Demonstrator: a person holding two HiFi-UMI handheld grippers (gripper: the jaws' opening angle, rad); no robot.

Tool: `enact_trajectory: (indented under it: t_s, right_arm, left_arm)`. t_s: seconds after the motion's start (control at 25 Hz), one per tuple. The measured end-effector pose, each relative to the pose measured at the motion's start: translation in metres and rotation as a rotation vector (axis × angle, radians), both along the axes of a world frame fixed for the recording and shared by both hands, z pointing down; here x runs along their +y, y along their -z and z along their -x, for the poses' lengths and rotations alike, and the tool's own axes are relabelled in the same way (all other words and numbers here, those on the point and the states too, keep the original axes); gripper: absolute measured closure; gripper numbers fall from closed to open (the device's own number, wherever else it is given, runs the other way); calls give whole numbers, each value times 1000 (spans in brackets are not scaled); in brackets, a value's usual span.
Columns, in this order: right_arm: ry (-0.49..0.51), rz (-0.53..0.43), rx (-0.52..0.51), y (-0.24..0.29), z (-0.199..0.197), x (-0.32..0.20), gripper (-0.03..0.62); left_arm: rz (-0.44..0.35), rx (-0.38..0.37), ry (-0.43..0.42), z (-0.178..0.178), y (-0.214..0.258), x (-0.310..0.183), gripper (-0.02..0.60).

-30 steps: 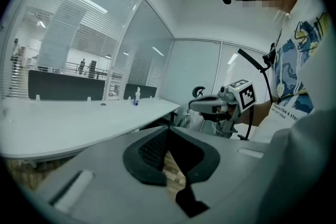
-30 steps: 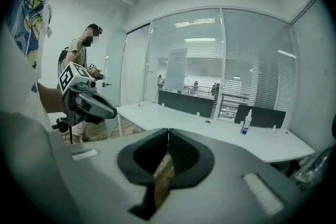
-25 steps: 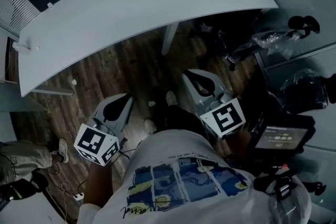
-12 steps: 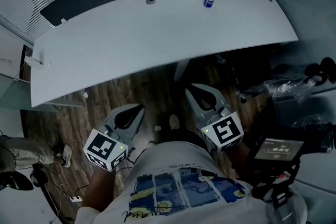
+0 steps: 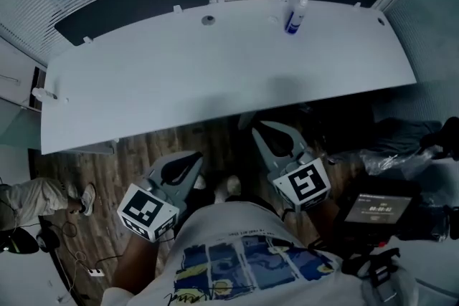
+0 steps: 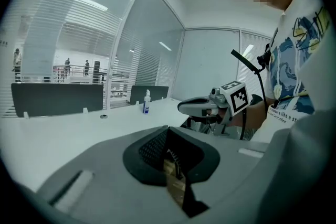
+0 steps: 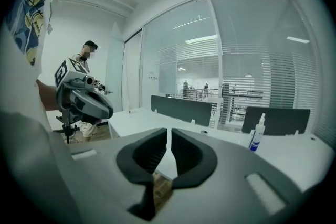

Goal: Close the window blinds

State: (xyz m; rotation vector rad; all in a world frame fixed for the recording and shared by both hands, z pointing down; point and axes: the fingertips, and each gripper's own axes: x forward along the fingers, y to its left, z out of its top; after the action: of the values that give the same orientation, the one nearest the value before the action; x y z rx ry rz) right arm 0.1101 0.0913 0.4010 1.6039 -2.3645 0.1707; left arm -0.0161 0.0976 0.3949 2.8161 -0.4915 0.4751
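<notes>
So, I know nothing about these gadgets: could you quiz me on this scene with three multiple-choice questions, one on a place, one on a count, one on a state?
1. Where does the spray bottle stand?
A. On a shelf.
B. Near the far edge of the white desk.
C. Between a gripper's jaws.

2. How many dark divider panels stand behind the desk?
A. Two.
B. Five.
C. None.

3. How are the jaws of the left gripper?
A. Wide apart.
B. Clamped on the bottle.
C. Together, with nothing between them.

Answers:
1 B, the bottle stands upright on the desk, close to the dividers.
2 A, the head view shows one panel to the left and one to the right.
3 C, the left gripper view shows the jaws meeting, empty.
</notes>
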Motion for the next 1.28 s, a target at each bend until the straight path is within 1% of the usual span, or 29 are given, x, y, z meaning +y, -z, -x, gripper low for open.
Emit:
enact_trajectory:
  t_s: [0.24,0.44,0.64,0.76,0.84,0.92,1.04,1.28]
  right_arm:
    - [-26,2,1,10,3,-32,579]
    - [-42,-11,28,15,14,-88,577]
    - [-64,-35,61,25,16,-125,579]
    - [-67,-27,58,18,10,-160,579]
    - [-55,-13,77,13,1,-189,579]
    - [-52,-18,104,16,-13,-221,579]
    - [-54,-42,133,28,-34,-269,579]
    - [-73,-82,189,46,-84,-378,577]
  left_arm:
    - [-15,8,-30,6,11,-28,577]
    - [-27,37,-51,21,12,-79,577]
    - [-51,29,-59,41,21,-96,577]
    - [-43,29,-28,49,13,-119,577]
    - [-37,40,3,51,10,-134,577]
    - [-45,50,43,51,11,-151,577]
    - [-36,63,117,53,15,-171,577]
    - [-37,54,231,47,18,-206,577]
